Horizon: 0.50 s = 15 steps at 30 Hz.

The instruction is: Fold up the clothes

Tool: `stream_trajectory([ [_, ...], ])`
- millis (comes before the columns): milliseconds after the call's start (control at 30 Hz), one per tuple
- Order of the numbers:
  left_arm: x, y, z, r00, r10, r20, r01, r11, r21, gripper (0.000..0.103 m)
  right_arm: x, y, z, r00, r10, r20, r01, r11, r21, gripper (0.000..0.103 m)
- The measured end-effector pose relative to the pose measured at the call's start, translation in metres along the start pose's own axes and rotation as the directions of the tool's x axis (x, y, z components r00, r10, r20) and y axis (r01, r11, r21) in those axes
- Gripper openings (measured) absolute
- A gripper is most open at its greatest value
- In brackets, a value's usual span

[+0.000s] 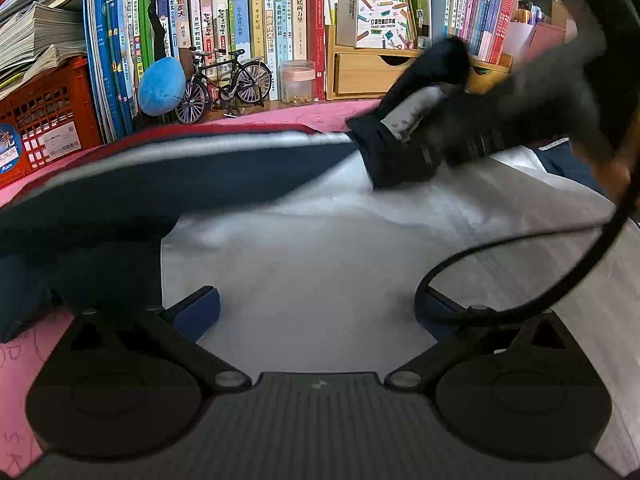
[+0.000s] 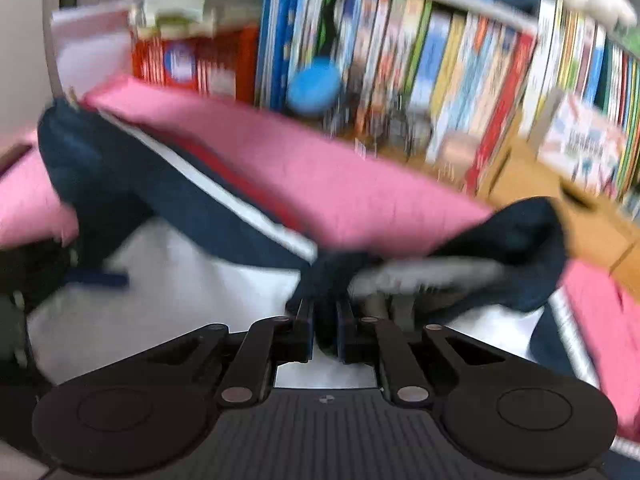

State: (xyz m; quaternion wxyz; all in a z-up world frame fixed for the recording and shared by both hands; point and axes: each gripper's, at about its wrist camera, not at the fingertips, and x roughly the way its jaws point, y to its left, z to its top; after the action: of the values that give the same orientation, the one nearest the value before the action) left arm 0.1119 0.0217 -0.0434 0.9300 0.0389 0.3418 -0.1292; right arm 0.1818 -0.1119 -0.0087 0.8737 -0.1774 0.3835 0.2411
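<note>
Pink table (image 1: 24, 380) carries everything; its back edge meets a bookshelf (image 1: 256, 20) packed with upright books.

Garment (image 1: 320, 248) lies spread on the table: white body, navy panel (image 1: 140, 184) along its far side with white and red stripes at the far edge. In the right wrist view the same garment (image 2: 168, 280) shows white below, with the navy band running diagonally across the pink.

Red crate (image 1: 48, 116) stands at the left of the shelf with stacked papers on top. Wooden drawer box (image 1: 368, 72) sits right of centre under the books.

Left gripper (image 1: 316, 312): jaws wide apart, blue pads (image 1: 198, 308) low over the white cloth, nothing between them. A black cable (image 1: 520, 264) loops across its right finger.

Right gripper (image 2: 325, 320): jaws nearly together, pinching a navy sleeve (image 2: 516, 248) that is lifted off the table, grey-white lining showing. From the left view this gripper (image 1: 396, 152) is blurred and sits at the navy panel's right end.

Small items against the shelf: blue plush (image 1: 160, 86), model bicycle (image 1: 224, 84), clear jar (image 1: 297, 82).
</note>
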Motion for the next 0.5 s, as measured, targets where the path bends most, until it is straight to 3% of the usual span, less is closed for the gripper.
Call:
stream_trajectory([
  [67, 0.000, 0.000, 0.000, 1.000, -0.001, 0.000, 0.001, 1.000, 0.000, 0.103, 0.006, 0.001, -0.011, 0.999, 0.019, -0.044, -0.018, 0.999, 0.042, 0.014],
  [133, 0.000, -0.001, 0.000, 1.000, 0.001, 0.000, -0.001, 1.000, 0.000, 0.103, 0.003, -0.001, -0.018, 0.999, 0.045, -0.030, -0.042, 0.996, 0.075, 0.016],
  [200, 0.001, -0.001, 0.000, 1.000, 0.001, 0.000, -0.001, 1.000, 0.000, 0.103, -0.007, -0.006, -0.018, 0.997, 0.083, 0.002, -0.083, 0.990, 0.110, 0.027],
  [267, 0.001, -0.002, 0.000, 1.000, 0.001, 0.000, -0.001, 1.000, 0.000, 0.103, -0.021, -0.013, -0.014, 0.991, 0.124, 0.041, -0.129, 0.980, 0.151, 0.048],
  [400, 0.001, -0.003, 0.000, 1.000, 0.003, 0.000, -0.003, 1.000, 0.000, 0.103, -0.035, -0.032, 0.020, 0.990, 0.072, 0.119, -0.096, 0.973, 0.210, 0.065],
  [500, 0.001, -0.004, 0.000, 1.000, 0.003, 0.000, -0.003, 1.000, 0.000, 0.103, -0.003, -0.041, 0.054, 0.999, 0.014, -0.028, -0.007, 0.970, 0.242, 0.069],
])
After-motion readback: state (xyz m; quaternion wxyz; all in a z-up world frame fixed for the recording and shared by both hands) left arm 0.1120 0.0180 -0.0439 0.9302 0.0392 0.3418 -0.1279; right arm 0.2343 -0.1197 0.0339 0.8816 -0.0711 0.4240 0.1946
